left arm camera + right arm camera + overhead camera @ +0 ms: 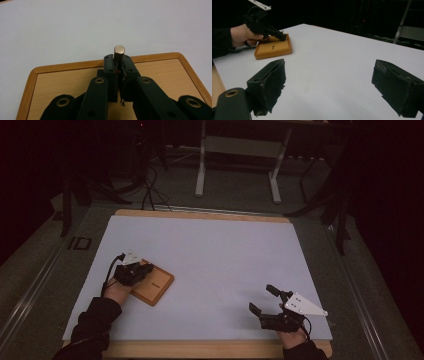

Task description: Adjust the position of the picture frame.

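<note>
The left gripper (pixel 119 65) pinches a small metal cylinder (pixel 119 52) above the wooden board (pixel 160 75). The right gripper (pixel 332 87) rests well apart, jaws spread wide with nothing between them.

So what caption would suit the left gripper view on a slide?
Left gripper shut on a small metal cylinder, held above a wooden tray.
</note>
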Demonstrator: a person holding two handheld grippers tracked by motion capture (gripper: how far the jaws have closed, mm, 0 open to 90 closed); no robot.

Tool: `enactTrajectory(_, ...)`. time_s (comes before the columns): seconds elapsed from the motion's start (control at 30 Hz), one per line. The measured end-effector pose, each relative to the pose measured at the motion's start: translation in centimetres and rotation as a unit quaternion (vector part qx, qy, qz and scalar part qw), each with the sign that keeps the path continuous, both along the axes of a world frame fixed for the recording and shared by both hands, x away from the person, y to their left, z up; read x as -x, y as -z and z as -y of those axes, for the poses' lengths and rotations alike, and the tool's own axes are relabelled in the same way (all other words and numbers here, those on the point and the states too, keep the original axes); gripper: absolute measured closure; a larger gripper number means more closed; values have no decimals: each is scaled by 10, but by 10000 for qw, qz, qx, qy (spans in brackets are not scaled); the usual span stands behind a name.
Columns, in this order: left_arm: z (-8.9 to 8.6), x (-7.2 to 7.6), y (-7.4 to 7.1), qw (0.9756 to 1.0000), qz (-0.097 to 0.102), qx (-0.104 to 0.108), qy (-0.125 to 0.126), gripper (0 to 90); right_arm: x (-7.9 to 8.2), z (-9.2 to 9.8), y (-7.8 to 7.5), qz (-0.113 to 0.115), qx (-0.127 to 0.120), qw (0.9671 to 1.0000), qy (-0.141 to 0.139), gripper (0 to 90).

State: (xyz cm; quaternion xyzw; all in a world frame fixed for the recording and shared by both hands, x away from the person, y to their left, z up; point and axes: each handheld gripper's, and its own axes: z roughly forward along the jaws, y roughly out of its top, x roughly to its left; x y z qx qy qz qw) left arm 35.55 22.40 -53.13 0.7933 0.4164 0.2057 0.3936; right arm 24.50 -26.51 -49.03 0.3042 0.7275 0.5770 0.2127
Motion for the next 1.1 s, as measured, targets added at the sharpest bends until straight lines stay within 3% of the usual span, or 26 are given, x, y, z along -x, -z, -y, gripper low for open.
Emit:
enactTrajectory(0.4, 4, 4, -8, 10000, 20, -8, -4, 860, -2, 0, 1, -61, -15, 10000, 47, 116)
enactTrajectory(0.57, 9, 7, -20, 9999, 36, 13, 93, 861, -2, 1, 1, -105, -54, 9999, 51, 116)
enactTrajectory(1.0, 34, 13, -47, 9984, 265, 229, 453, 861, -2, 1, 1, -112, -108, 9999, 29, 116)
enactTrajectory(1.1, 49, 13, -54, 9975, 347, 243, 561, 860, -2, 2, 1, -113, -117, 9999, 45, 116)
